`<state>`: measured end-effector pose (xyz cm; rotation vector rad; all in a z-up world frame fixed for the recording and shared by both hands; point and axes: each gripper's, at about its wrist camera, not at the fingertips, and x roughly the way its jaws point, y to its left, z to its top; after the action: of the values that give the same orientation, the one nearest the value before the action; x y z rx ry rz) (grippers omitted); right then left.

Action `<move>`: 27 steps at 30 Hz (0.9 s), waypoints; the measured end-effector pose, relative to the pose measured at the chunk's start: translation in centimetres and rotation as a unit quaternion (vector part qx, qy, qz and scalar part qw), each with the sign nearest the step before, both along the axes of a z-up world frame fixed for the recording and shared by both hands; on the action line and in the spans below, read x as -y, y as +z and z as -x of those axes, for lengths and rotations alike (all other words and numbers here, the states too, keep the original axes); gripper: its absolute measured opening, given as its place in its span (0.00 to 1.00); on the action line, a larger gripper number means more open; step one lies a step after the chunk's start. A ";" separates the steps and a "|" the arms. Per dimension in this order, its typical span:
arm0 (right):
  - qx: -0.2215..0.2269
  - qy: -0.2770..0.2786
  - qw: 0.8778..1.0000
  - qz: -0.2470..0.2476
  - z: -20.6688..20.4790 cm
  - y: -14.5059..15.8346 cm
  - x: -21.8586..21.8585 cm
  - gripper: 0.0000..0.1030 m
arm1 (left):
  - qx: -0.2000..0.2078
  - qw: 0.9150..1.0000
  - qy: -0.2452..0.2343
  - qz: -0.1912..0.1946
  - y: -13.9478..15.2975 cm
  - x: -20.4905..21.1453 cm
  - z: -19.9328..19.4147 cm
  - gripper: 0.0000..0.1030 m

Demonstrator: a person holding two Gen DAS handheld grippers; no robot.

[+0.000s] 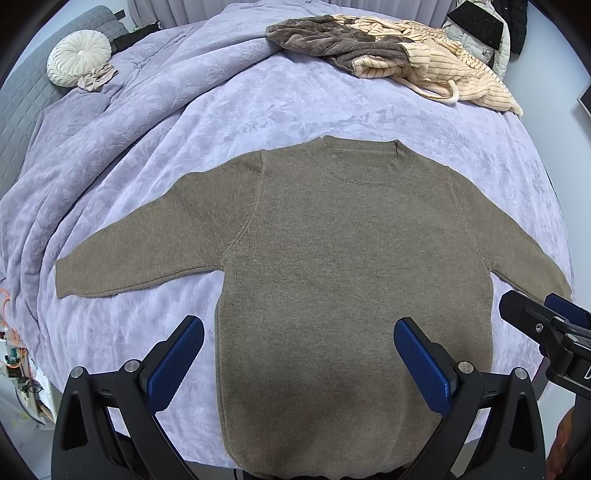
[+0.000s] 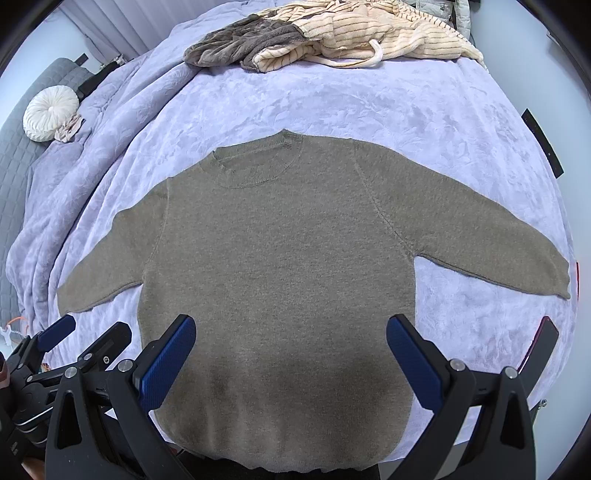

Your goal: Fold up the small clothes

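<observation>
A small olive-brown knit sweater (image 1: 351,258) (image 2: 277,266) lies flat on the lavender bedspread (image 1: 258,107) (image 2: 369,107), collar away from me, both sleeves spread out sideways, hem at the near edge. My left gripper (image 1: 299,332) hovers open above the hem's left part, blue pads wide apart, nothing between them. My right gripper (image 2: 291,328) hangs open over the hem's right part, equally empty. Each gripper shows at the edge of the other's view: the right gripper (image 1: 546,314) and the left gripper (image 2: 92,332).
A heap of clothes, brown fleece (image 1: 325,40) (image 2: 240,40) and cream striped fabric (image 1: 443,70) (image 2: 369,33), lies at the far side of the bed. A round white cushion (image 1: 79,57) (image 2: 50,112) sits at the far left near the grey headboard (image 1: 22,110).
</observation>
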<state>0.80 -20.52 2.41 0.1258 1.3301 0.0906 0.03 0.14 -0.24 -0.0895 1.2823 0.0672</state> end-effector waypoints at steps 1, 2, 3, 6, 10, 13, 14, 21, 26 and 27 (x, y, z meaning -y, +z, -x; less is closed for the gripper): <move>0.000 0.000 1.000 0.000 0.0 0.0 0.0 1.00 | 0.000 1.000 0.000 0.000 -0.1 0.0 0.0 1.00; 0.000 0.000 1.000 0.000 0.1 -0.1 0.0 1.00 | 0.000 1.000 -0.001 -0.001 -0.1 0.0 0.0 1.00; 0.000 0.000 1.000 0.000 0.1 -0.1 0.0 1.00 | 0.000 1.000 -0.001 0.000 -0.1 0.0 0.0 1.00; 0.000 0.000 1.000 0.001 0.1 -0.1 0.0 1.00 | -0.001 1.000 -0.001 0.000 -0.1 0.0 0.0 1.00; -0.001 0.000 1.000 0.000 0.0 -0.1 0.0 1.00 | 0.000 1.000 -0.001 0.000 -0.3 0.0 0.0 1.00; -0.001 0.000 1.000 0.001 0.1 -0.2 0.0 1.00 | 0.000 1.000 0.000 -0.001 -0.3 -0.1 0.0 1.00; -0.002 0.000 1.000 0.001 0.1 -0.3 -0.1 1.00 | 0.000 1.000 0.000 0.000 -0.4 -0.1 0.0 1.00; -0.003 0.001 1.000 0.002 0.1 -0.5 0.0 1.00 | -0.004 1.000 0.002 -0.004 -0.8 -0.5 0.4 1.00; -0.004 0.000 1.000 0.002 0.0 -0.5 -0.1 1.00 | -0.004 1.000 0.002 0.000 -0.7 -0.5 0.4 1.00; -0.004 0.000 1.000 0.002 0.0 -0.5 -0.1 1.00 | -0.005 1.000 0.002 0.000 -0.8 -0.6 0.5 1.00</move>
<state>0.82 -20.45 1.91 0.1226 1.3380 0.0875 -0.45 0.71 -1.09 -0.0927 1.2916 0.0712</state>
